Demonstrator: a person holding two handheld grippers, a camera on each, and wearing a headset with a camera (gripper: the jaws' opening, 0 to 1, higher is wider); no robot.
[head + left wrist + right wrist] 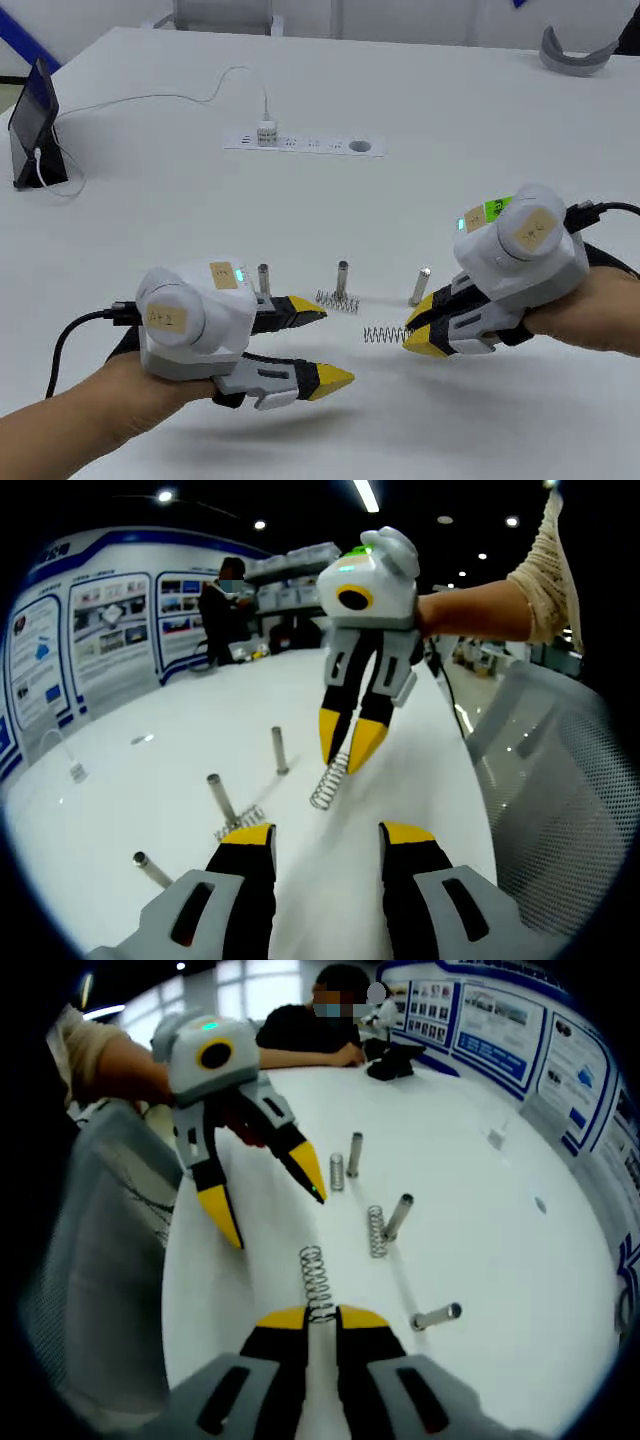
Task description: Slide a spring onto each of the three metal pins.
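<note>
Head view: left gripper [335, 345] wide open; right gripper [412, 330] pinching a spring [383, 334] by one end, near the three pins [342, 278]. Left gripper view: spring [325, 785] poking out below the right gripper [350, 755]. Right gripper view: jaws tight on the spring's [315, 1280] end.

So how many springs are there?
3: one spring in the right hand-held gripper, a second spring beside the middle pin, a third spring beside the left pin.
</note>
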